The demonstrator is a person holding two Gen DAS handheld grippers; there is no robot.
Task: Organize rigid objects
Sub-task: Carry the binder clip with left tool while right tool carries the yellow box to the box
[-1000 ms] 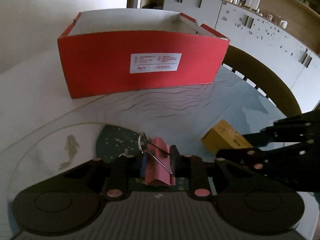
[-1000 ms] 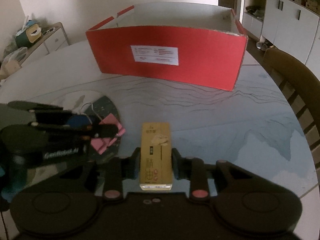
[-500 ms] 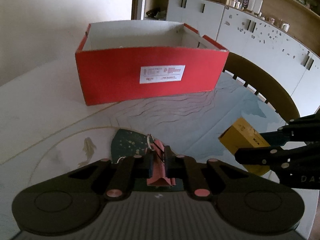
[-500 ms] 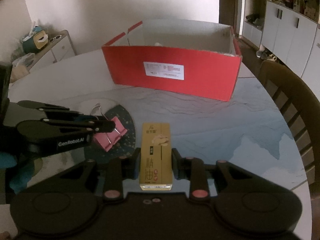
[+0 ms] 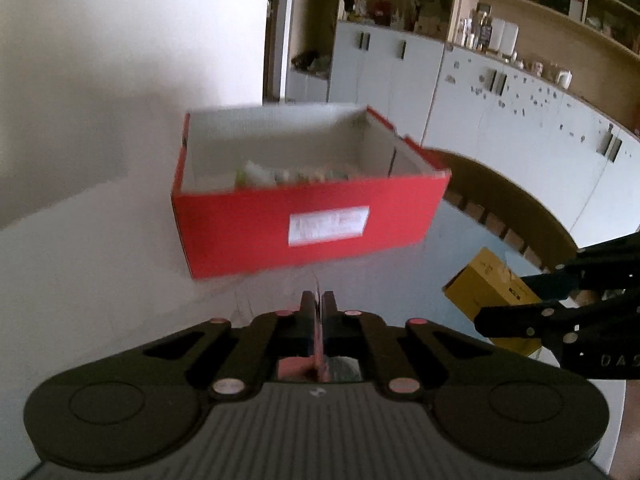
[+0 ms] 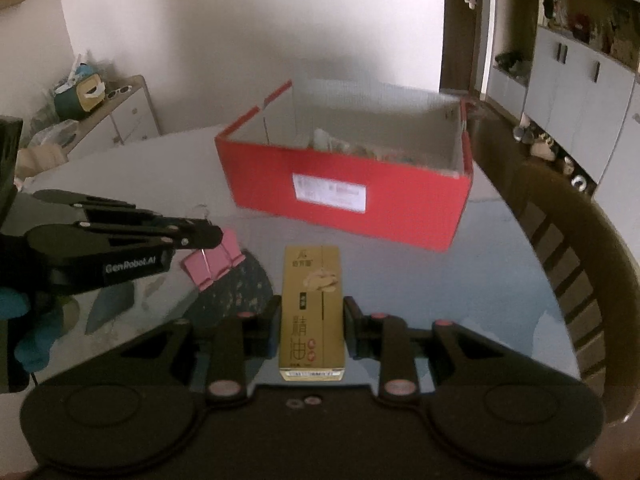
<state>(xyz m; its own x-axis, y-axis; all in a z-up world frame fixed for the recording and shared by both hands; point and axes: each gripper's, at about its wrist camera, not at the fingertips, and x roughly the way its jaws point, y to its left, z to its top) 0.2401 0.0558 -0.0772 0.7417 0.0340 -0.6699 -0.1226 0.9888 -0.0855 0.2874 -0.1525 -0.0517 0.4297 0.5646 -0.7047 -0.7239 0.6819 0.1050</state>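
My left tongs (image 6: 212, 236) carry the clip (image 6: 212, 266), a pink binder clip hanging by its wire handles. I judge it light and stiff, but springy in the loops and smooth steel there, so it can swivel or slide if I jolt it. The handles are the sensible place to take it, close to where they meet the pink body, and that is roughly where I have it. These tongs are pressed almost fully together, with only the thin wire and a sliver of pink between the pads in my left view. The clip hangs clear of the counter (image 6: 460, 280), above the dark patch in its pattern.

My right tongs (image 6: 312, 322) have the carton (image 6: 313, 304), a small gold box lying lengthwise between the pads. It looks light, and its card walls would dent under a hard squeeze; the printed faces seem a little slick. The long side walls near the middle are the right hold, and the pads sit there, closed only as far as the carton's width. It too is off the counter.

Ahead stands the box (image 6: 348, 196), red and open-topped, with pale items already inside along the far wall. Both pieces are near its front wall, not yet over the opening.
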